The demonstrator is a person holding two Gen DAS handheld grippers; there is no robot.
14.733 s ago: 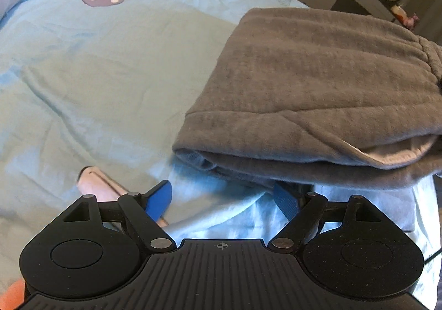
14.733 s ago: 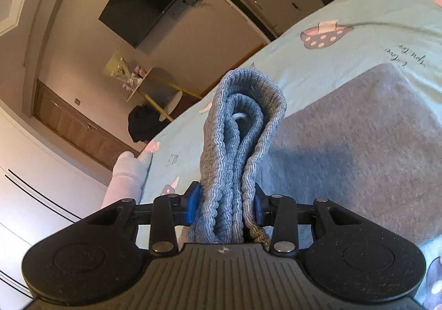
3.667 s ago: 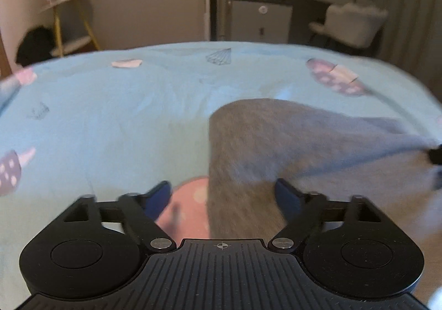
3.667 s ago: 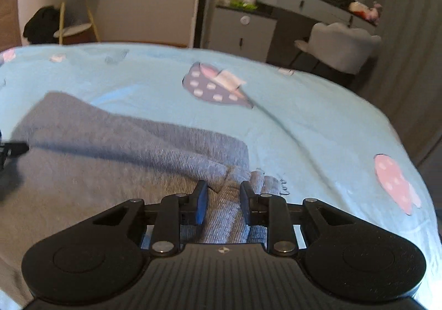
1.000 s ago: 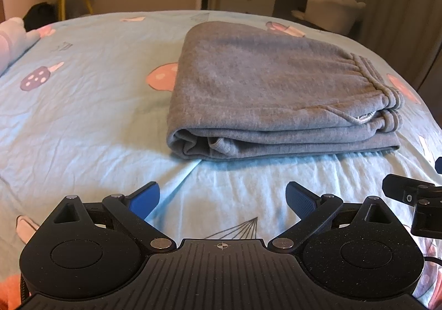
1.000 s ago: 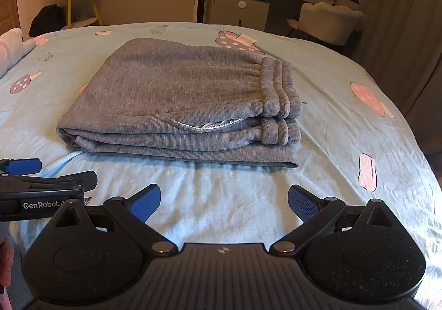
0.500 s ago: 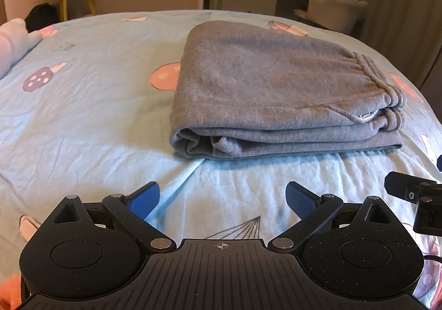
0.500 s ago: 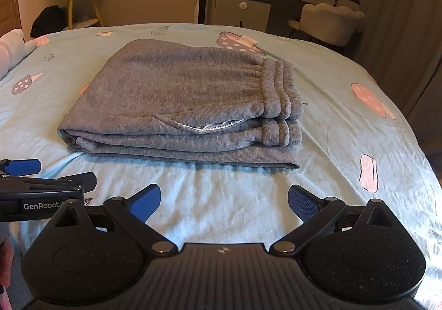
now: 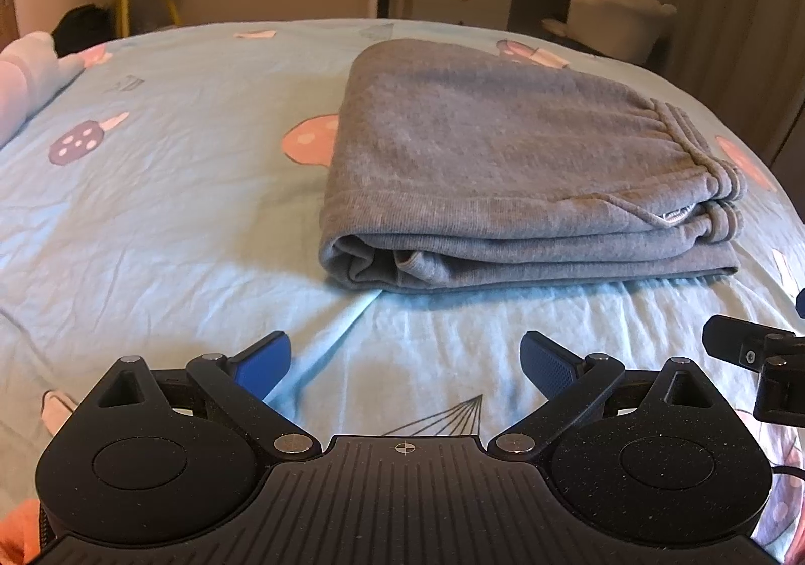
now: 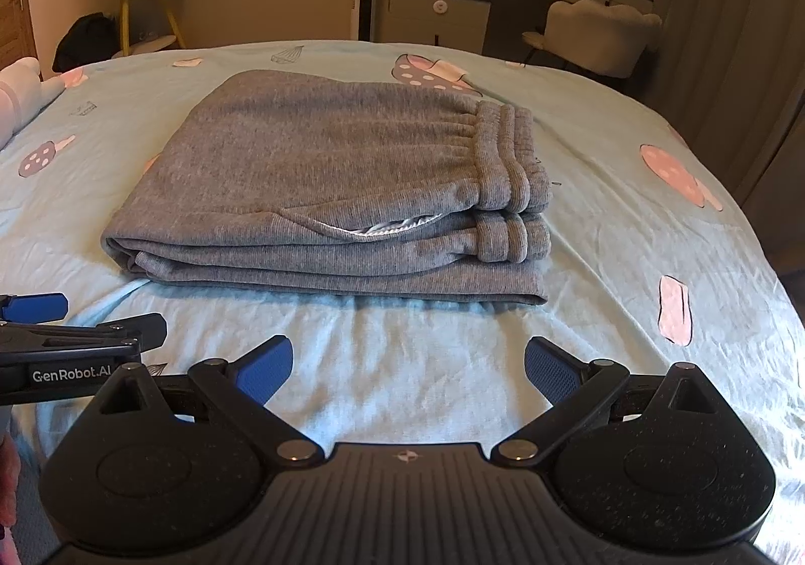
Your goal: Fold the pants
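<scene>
Pants (image 10: 332, 192) lie folded in a flat grey stack in the middle of the bed (image 10: 629, 233), both hand-held grippers empty and spread wide.

The stack runs long across the bed in both wrist views, its rolled fold end to the left and the ribbed elastic waistband (image 10: 508, 157) to the right, doubled over so two waistband layers sit one on top of the other. A pale pocket lining peeks out of the near edge just left of the waistband. The left hand-held gripper (image 9: 406, 361) hovers over the light blue sheet just short of the near edge, blue pads well apart, touching no cloth. The right hand-held gripper (image 10: 408, 366) hangs beside it, equally wide, gripping nothing. No container sits on the bed.
</scene>
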